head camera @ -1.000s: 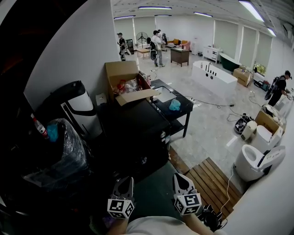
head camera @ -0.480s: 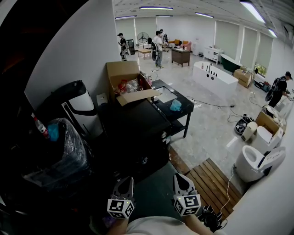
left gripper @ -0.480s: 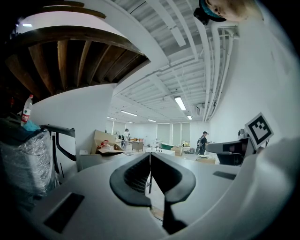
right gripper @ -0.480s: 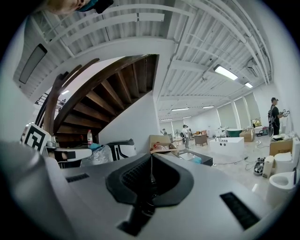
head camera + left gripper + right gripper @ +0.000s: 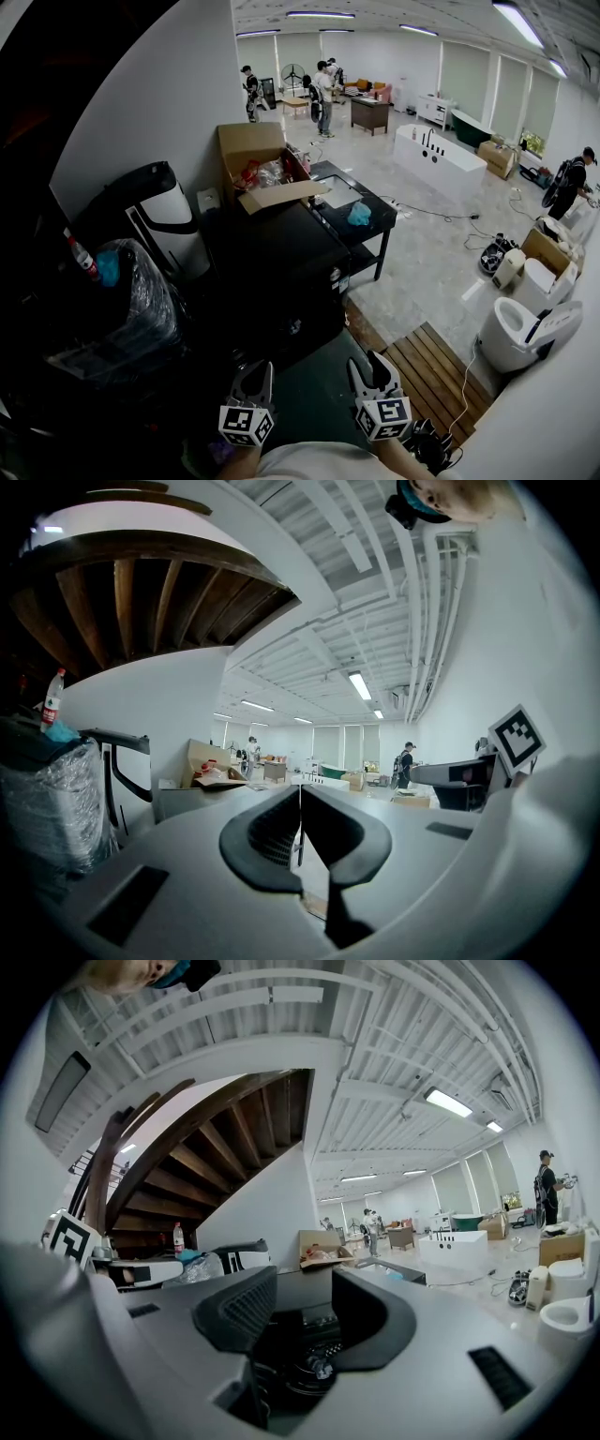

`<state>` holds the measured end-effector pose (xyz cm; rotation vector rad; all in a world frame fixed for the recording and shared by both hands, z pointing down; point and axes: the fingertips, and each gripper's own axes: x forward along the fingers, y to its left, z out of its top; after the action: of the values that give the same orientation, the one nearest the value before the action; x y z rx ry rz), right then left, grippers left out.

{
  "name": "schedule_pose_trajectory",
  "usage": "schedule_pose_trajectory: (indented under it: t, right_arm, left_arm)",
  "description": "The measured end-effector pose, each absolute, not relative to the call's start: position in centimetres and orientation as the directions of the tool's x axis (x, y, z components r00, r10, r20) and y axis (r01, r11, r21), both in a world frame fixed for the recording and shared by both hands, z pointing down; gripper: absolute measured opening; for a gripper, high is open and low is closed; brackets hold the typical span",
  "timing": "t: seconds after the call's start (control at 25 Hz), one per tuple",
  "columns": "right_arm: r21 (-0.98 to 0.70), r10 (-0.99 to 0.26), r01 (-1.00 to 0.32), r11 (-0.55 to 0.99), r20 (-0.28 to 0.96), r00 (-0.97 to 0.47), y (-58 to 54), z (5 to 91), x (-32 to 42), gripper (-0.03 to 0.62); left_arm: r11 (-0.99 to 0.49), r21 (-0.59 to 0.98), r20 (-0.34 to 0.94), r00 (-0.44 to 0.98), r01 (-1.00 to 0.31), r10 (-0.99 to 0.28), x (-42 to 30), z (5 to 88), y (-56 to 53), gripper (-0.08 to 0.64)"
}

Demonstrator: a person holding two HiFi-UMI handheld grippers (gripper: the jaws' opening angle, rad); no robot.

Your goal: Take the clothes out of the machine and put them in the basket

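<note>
Head view: left tongs (image 5: 251, 370) and right tongs (image 5: 373, 364) sit low at the bottom edge, side by side, pointing level at the dark unit (image 5: 281, 267) ahead; I judge I hold them so to line up before reaching in
Left tongs state: closed, tips meeting, nothing between them in the left gripper view (image 5: 300, 799)
Right tongs state: jaws have just been opening, now partly apart and empty (image 5: 305, 1293), likely readied for a first grab
Machine: I take the dark unit against the white wall for it; too dark to find a door or drum
Clothes: none visible in any view, presumably inside the unit
Basket: I cannot make one out
Behind the unit: open cardboard box (image 5: 262, 169), black bench (image 5: 378, 223) with a teal bundle (image 5: 357, 215), too small to identify
Cut off: my arms below the marker cubes
</note>
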<state>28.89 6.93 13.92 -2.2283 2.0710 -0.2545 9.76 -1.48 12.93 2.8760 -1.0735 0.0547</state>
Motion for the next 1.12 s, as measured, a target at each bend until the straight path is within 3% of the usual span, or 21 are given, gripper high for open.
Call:
schedule_pose_trajectory:
  t: [0.68, 1.12]
  right_arm:
    - [-0.21, -0.995, -0.975, -0.067, 0.082, 0.051, 6.3, 14.9, 28.9, 0.466]
    - [-0.206, -0.995, -0.977, -0.053, 0.095, 0.034, 6.3, 15.2, 28.7, 0.479]
  left_arm:
    - [-0.748, 0.054, 0.065, 0.75, -0.661, -0.658, 9.7, 13.1, -1.5, 0.02]
    - [-0.74, 0.053, 0.064, 0.742, -0.67, -0.667, 9.5, 13.1, -1.5, 0.02]
